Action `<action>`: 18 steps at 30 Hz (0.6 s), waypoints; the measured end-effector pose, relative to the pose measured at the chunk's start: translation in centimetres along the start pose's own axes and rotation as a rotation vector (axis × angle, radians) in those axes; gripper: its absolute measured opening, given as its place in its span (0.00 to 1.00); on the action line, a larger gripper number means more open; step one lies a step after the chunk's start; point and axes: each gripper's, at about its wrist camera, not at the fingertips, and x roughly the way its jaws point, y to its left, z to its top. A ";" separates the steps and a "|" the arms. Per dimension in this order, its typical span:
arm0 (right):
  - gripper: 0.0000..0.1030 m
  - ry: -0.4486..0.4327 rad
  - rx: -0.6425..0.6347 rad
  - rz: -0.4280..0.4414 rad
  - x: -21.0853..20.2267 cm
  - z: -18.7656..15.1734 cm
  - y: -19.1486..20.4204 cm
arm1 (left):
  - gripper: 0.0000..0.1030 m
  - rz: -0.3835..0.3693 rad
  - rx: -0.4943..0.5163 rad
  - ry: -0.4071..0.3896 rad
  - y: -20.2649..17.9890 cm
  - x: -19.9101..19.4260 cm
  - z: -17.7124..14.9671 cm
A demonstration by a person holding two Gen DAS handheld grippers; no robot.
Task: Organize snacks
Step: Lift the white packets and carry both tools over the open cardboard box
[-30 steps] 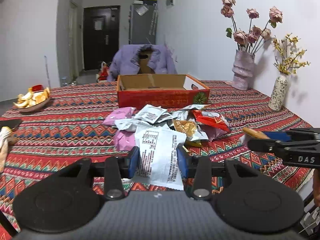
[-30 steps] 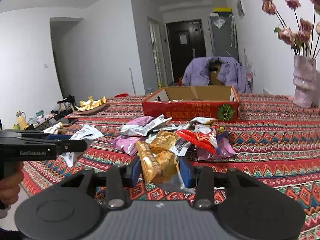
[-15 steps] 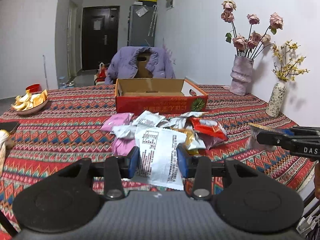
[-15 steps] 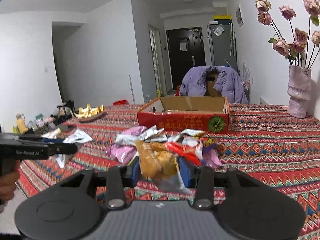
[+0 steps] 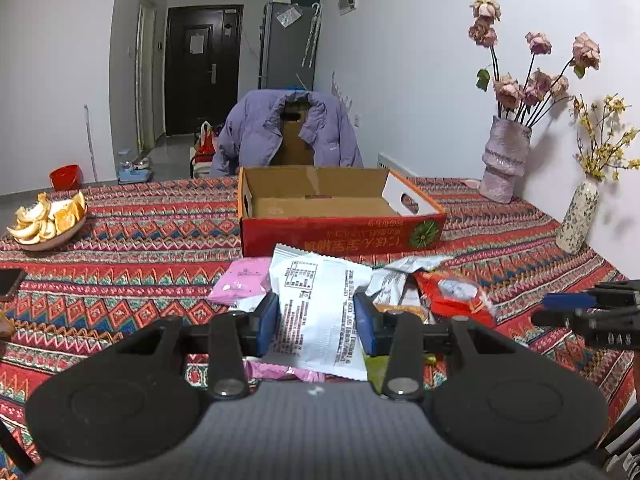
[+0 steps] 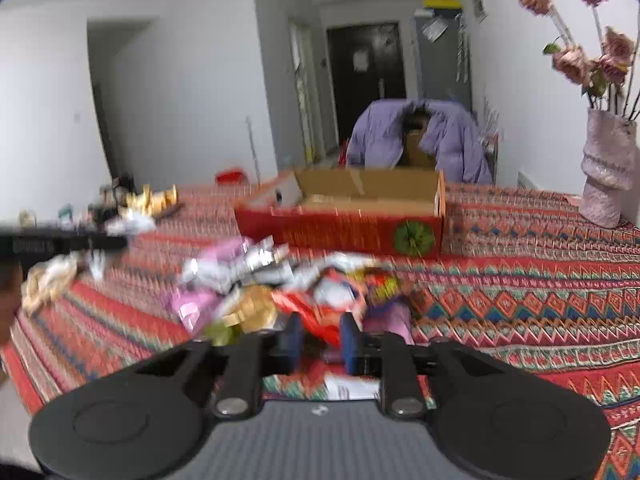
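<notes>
The white packet [image 5: 320, 312] you hold in the left gripper [image 5: 316, 322] is light, thin and crinkly; judge it slippery and easily crushed. Its blue pads pinch the packet's two side edges across the middle; keep that hold and do not squeeze harder. The packet is white film with black print and a serrated top seal, and it hangs above the snack pile [image 5: 404, 292], short of the red cardboard box [image 5: 340, 236] on the patterned tablecloth [image 5: 120, 256].

Your right gripper [image 6: 320, 338] is opening its jaws over the pile [image 6: 280, 292]. The view is blurred; nothing appears pressed between the pads.
</notes>
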 end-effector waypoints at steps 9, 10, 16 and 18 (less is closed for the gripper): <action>0.80 0.170 0.019 -0.035 4.6 -3.6 -0.6 | 0.40 -0.010 -0.030 0.071 0.6 3.0 -1.6; 0.75 0.188 0.012 -0.043 5.2 -3.7 -0.4 | 0.40 -0.009 -0.028 0.071 0.6 3.1 -1.5; 0.46 0.212 0.000 -0.059 5.8 -3.0 -0.3 | 0.40 -0.001 -0.009 0.070 0.5 2.7 -0.6; 0.46 0.199 -0.029 -0.047 5.1 -1.8 -0.3 | 0.40 0.001 0.011 0.075 0.6 2.6 0.1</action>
